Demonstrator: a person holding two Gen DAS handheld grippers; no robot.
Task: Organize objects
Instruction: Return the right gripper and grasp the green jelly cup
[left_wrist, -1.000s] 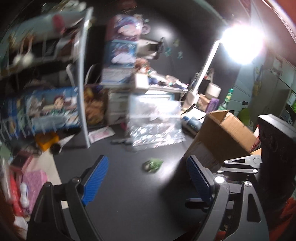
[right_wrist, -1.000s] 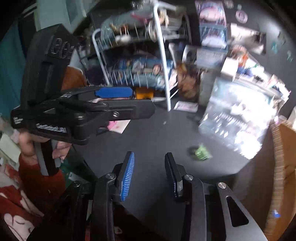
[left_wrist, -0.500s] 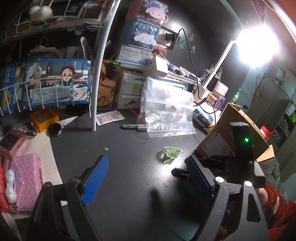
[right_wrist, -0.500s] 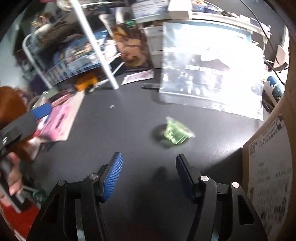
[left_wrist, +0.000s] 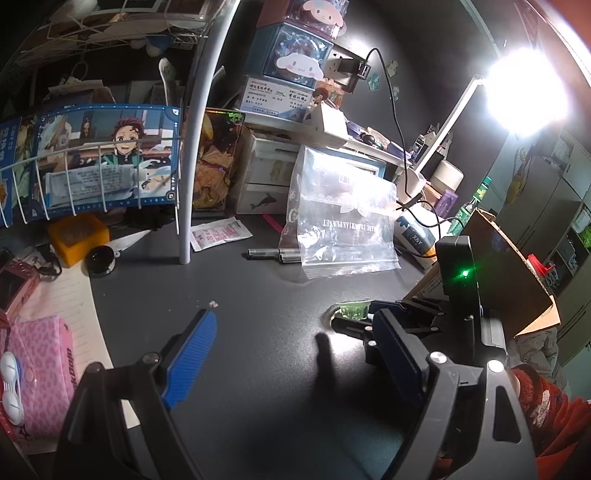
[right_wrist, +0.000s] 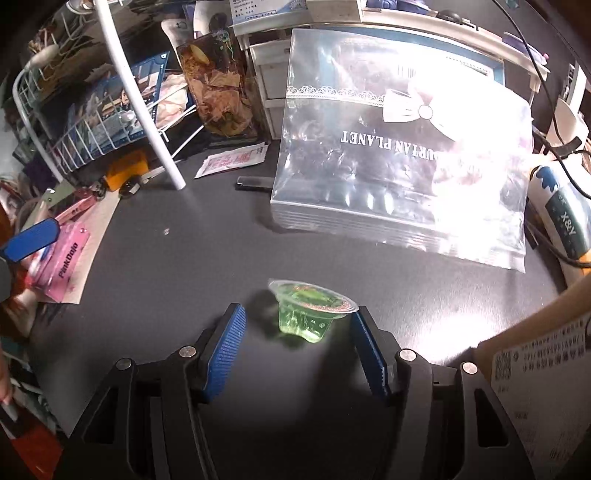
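Green jelly cup (right_wrist: 308, 314) sits upright on the dark table (right_wrist: 177, 280), on bare surface in front of the clear zip bag (right_wrist: 399, 158). Right claw (right_wrist: 297, 349) brackets the cup: jaws closing, cup between the blue pads; right pad is at the cup's rim, left pad has a clear gap, so no grip. From the left wrist view the cup (left_wrist: 351, 309) is mostly hidden behind the right claw body (left_wrist: 406, 325). Left claw (left_wrist: 291, 365) hangs wide open over bare table, nothing between its pads, well to the left of the cup. Free room around the cup: open table to its left and toward the camera. Limits: zip bag's bottom edge behind the cup, cardboard box (right_wrist: 535, 354) edge close on the cup's right, white rack post (right_wrist: 147, 107) far back-left of it, pink case (right_wrist: 66, 254) and paper at the table's left edge. Pen (left_wrist: 273, 254) lies at the bag's left corner, well behind the cup.
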